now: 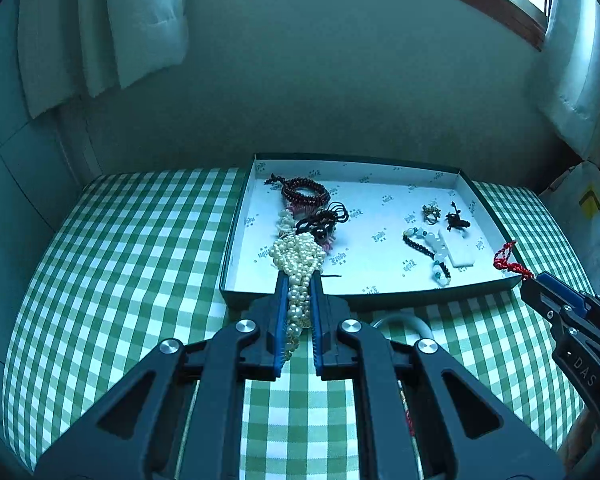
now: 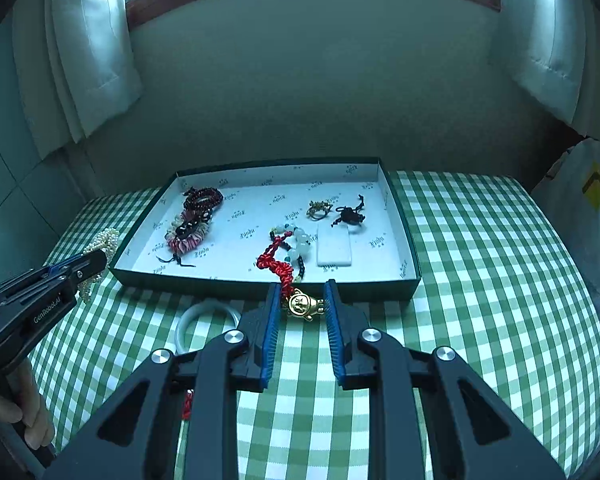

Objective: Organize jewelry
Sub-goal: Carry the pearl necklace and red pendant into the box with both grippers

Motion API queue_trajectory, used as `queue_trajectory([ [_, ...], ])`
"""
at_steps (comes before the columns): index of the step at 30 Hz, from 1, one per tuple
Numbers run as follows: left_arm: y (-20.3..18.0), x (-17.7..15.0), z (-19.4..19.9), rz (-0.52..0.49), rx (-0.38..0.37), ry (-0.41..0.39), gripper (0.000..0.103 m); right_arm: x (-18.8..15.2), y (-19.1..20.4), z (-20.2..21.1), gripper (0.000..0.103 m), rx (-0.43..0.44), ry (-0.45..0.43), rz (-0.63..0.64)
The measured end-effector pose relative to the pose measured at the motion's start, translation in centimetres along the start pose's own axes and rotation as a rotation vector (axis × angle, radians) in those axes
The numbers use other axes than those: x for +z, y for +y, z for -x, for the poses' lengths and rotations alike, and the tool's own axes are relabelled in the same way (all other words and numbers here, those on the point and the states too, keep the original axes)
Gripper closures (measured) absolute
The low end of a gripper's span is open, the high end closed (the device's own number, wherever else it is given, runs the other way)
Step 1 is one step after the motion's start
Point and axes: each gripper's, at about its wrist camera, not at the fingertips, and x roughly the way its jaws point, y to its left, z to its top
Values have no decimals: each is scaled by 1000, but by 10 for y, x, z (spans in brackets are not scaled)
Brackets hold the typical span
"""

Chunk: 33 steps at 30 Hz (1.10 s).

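Observation:
A shallow dark-green box (image 1: 414, 298) (image 2: 260, 285) with a white printed lining stands on the checked table and holds several bracelets. My left gripper (image 1: 299, 276) is shut on a bunch of pearl strands (image 1: 298, 258), held over the box's near-left edge; the pearls also show in the right wrist view (image 2: 102, 242). My right gripper (image 2: 302, 288) is shut on a red braided cord (image 2: 278, 266) with a gold charm (image 2: 302, 304), just in front of the box's near wall. The cord also shows at the box's right corner in the left wrist view (image 1: 506, 260).
A white bangle (image 2: 206, 318) (image 1: 402, 320) lies on the green checked cloth (image 2: 480, 280) in front of the box. In the box lie dark red beads (image 1: 304, 192), a pink frilled bracelet (image 2: 188, 236), a jade bead bracelet (image 2: 302, 246), a white slab (image 2: 334, 250). A white bag (image 2: 588, 216) stands right.

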Motion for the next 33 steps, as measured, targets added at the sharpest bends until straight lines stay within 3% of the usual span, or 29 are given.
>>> queue_trajectory([
  [20, -37, 67, -99, -64, -30, 13, 93, 61, -8, -103, 81, -19, 66, -24],
  [33, -40, 68, -155, -60, -3, 86, 93, 58, -10, -146, 81, -48, 128, -20],
])
